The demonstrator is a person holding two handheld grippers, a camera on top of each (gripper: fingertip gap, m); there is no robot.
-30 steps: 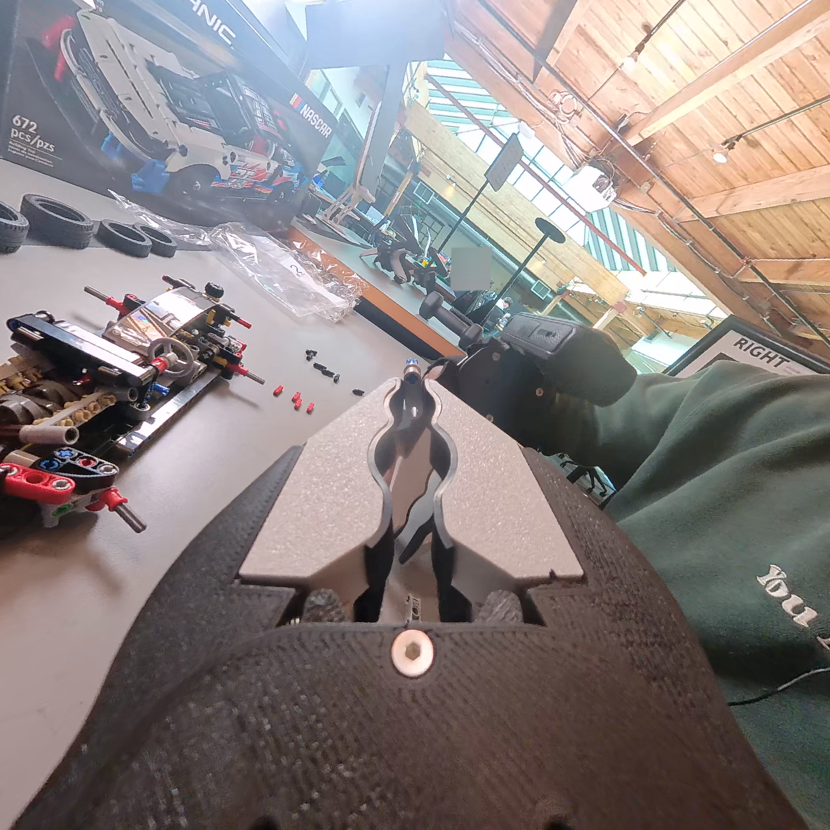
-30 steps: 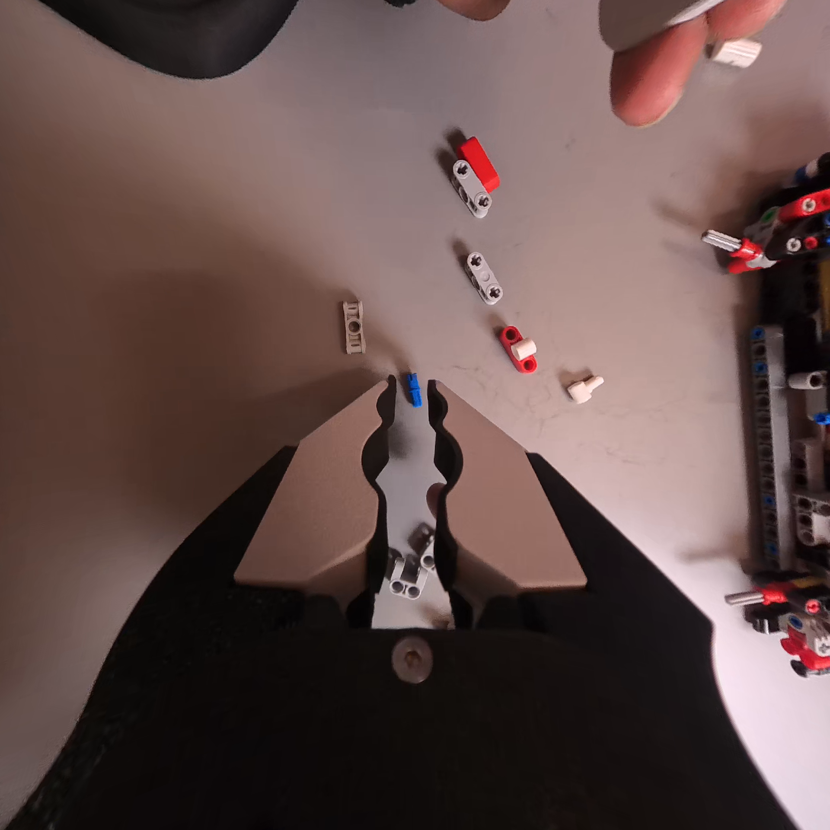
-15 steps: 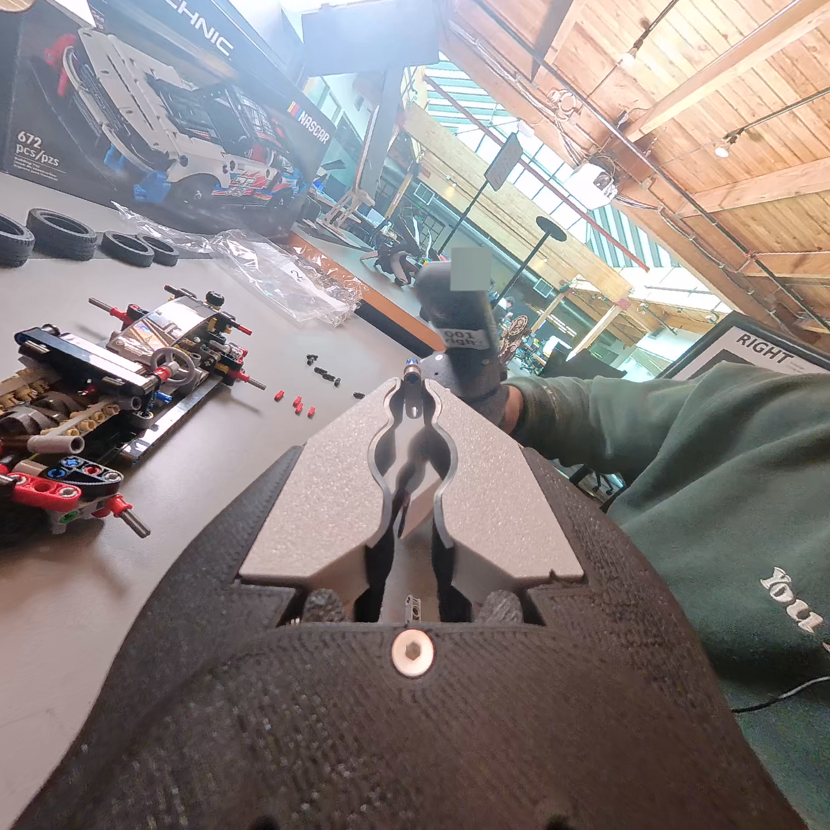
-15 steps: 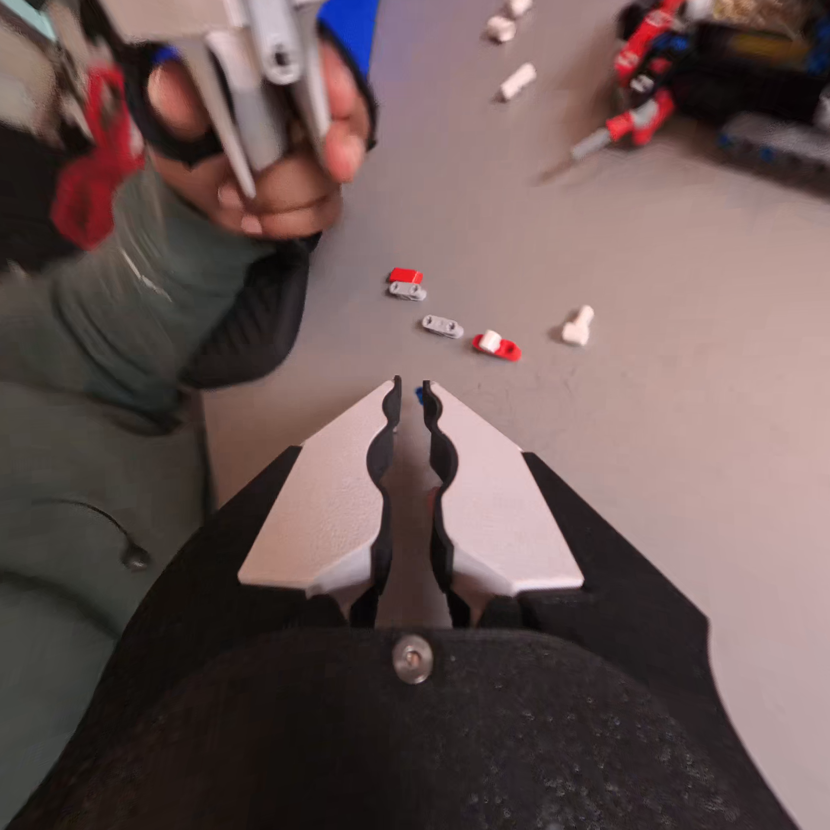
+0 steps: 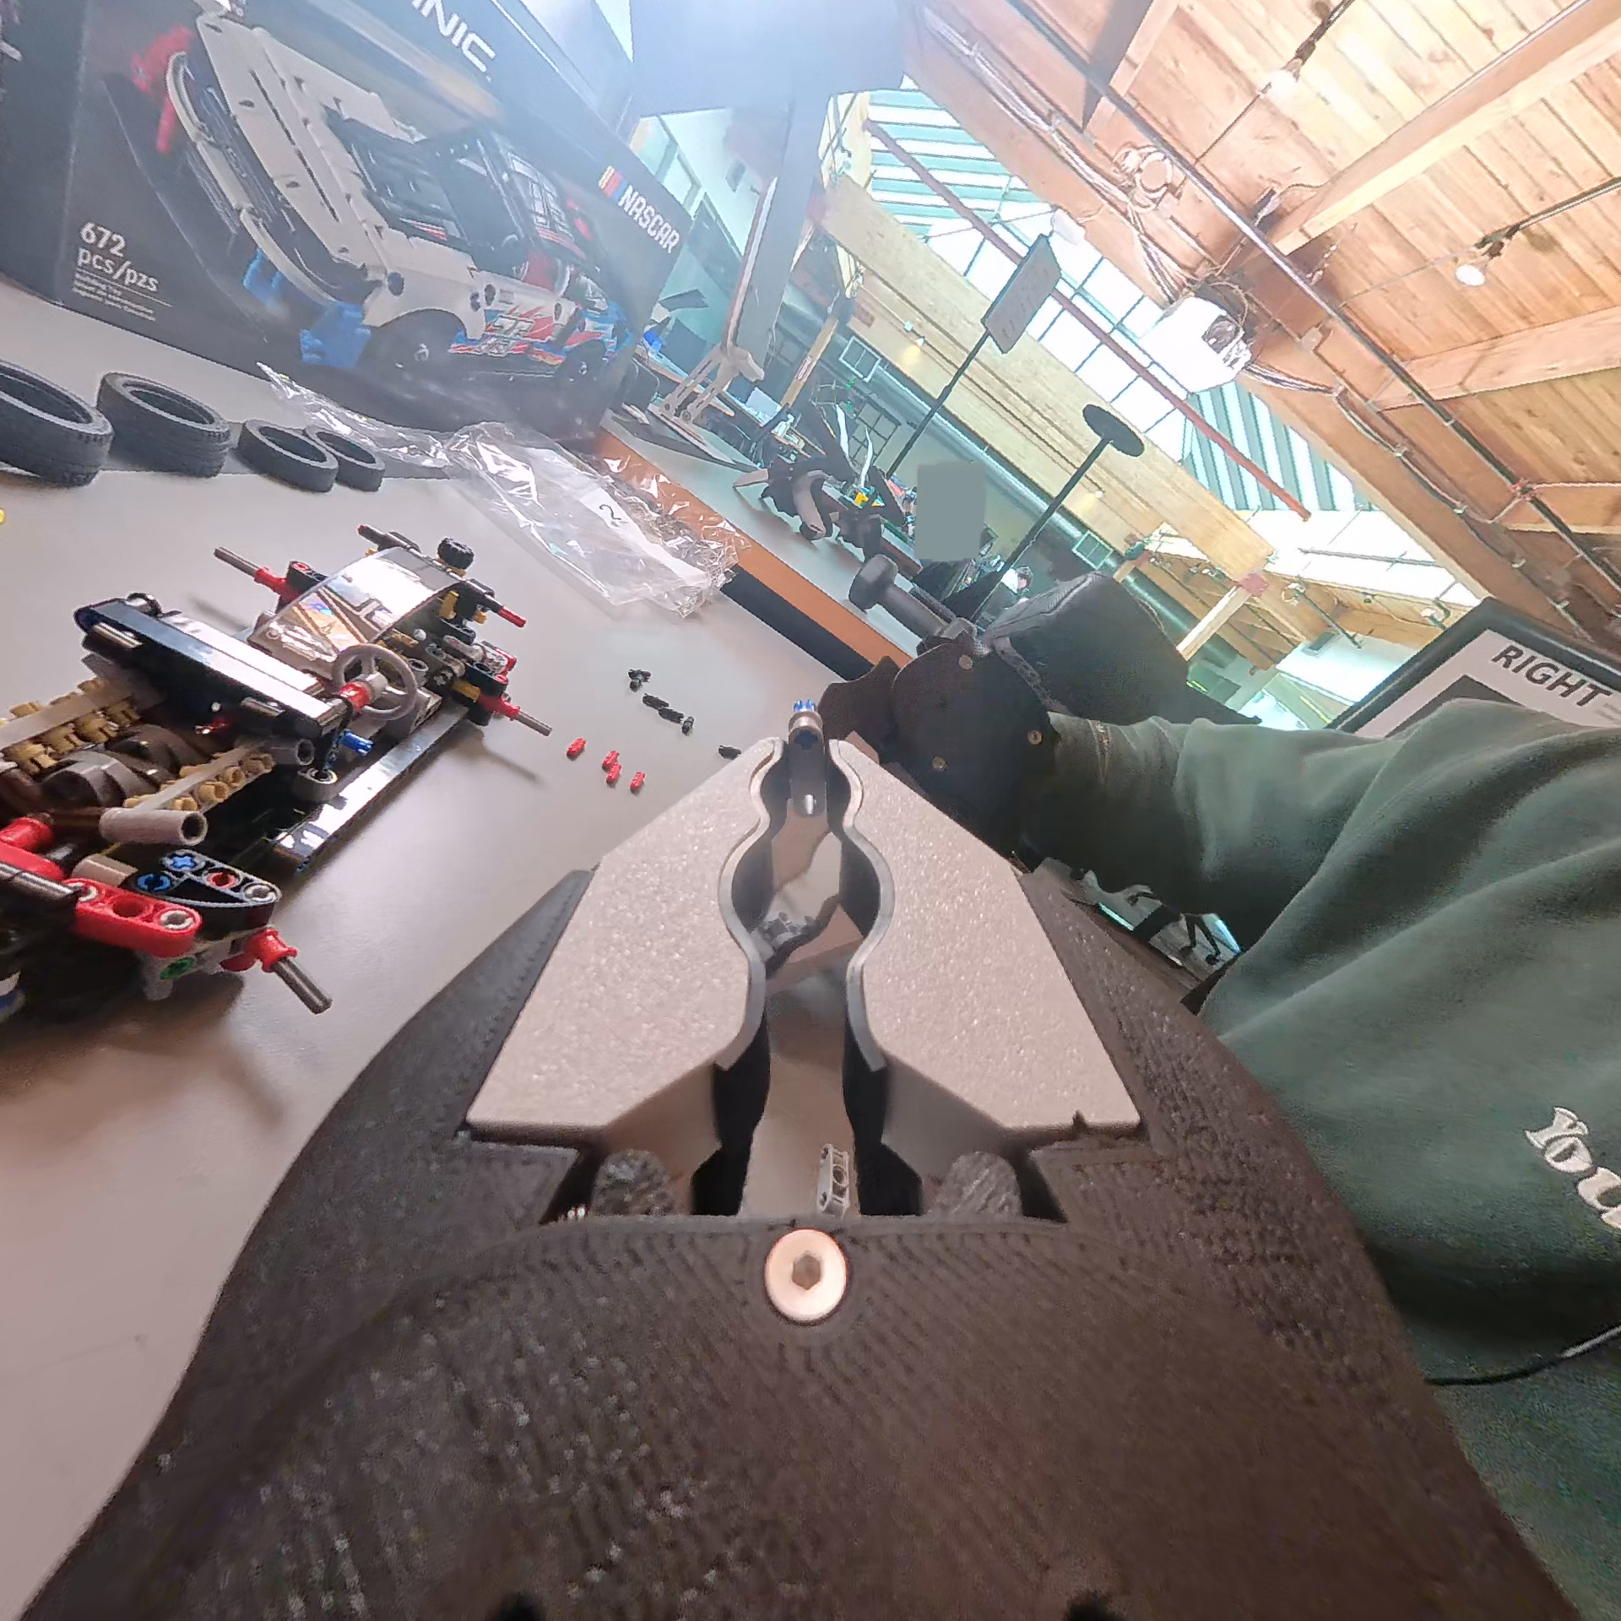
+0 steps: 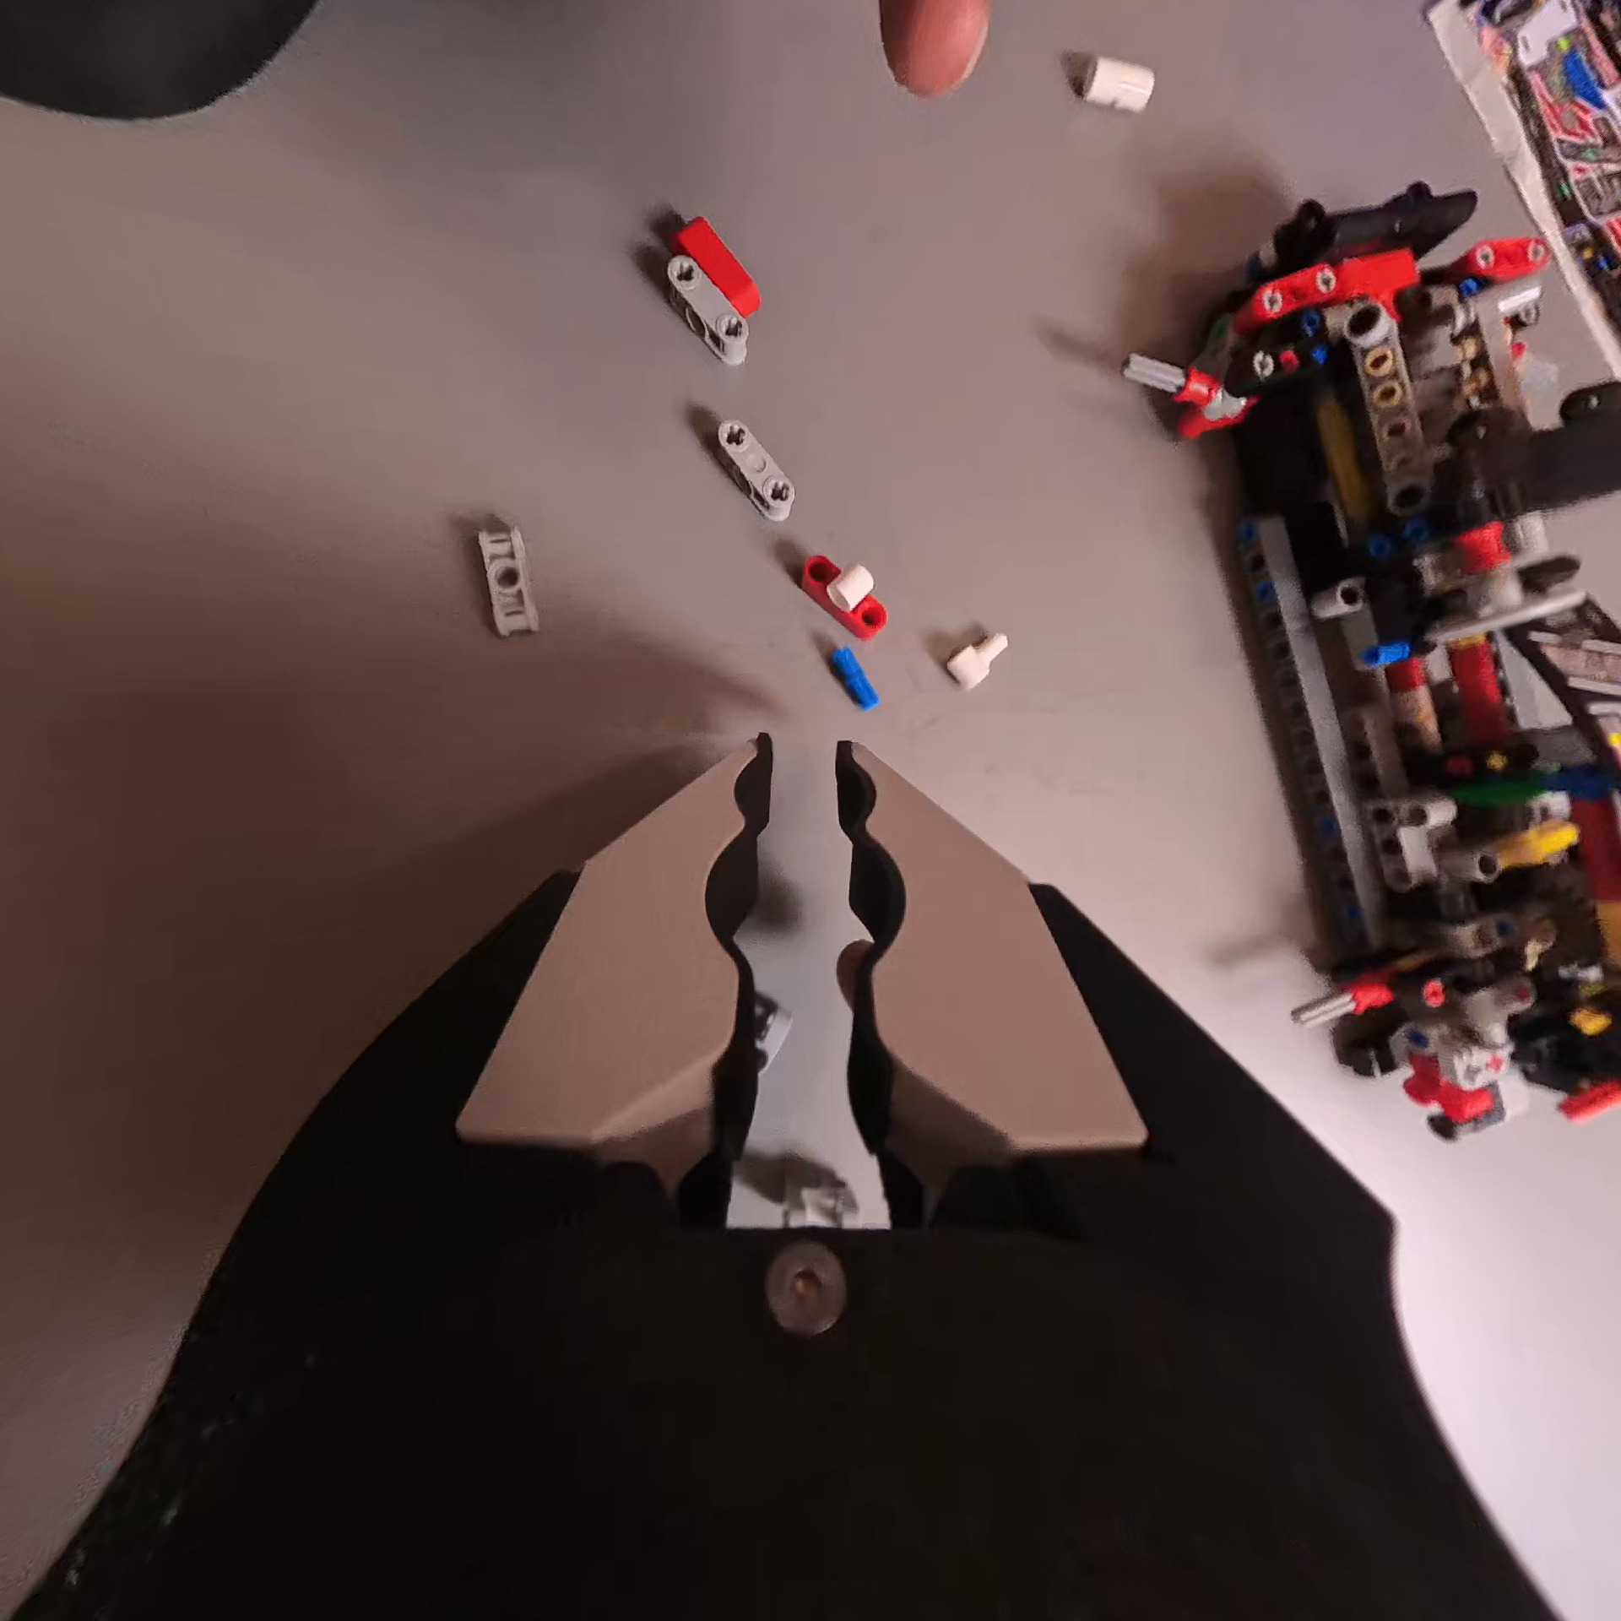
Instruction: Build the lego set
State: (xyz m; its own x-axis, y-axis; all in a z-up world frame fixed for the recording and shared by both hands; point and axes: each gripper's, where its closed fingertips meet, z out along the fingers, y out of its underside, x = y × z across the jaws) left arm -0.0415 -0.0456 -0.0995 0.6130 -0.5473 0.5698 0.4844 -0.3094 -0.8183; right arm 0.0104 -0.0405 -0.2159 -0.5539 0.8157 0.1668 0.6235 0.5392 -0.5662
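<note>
My left gripper is shut on a small grey piece with a blue pin at its tip and holds it above the table. The half-built car chassis lies to its left. My right gripper is open a little and empty, low over the table; it also shows in the left wrist view, just beyond the left tips. A loose blue pin lies just ahead of its tips, to the right. The chassis also shows in the right wrist view, at the right.
Ahead of the right gripper lie a red piece with a white pin, two grey links, a grey connector and a white pin. Several tyres, a plastic bag and the set's box stand at the back. The left gripper's tips are roughly 12 centimeters from the right gripper's. The grey connector sits 7 centimeters or so from the ends of my right fingers. My left wrist view looks at it from another angle.
My right gripper rose toward the left gripper, then came back down over the table. Its jaws stand a little wider and the blue pin lies on the table ahead. The left gripper barely moved.
</note>
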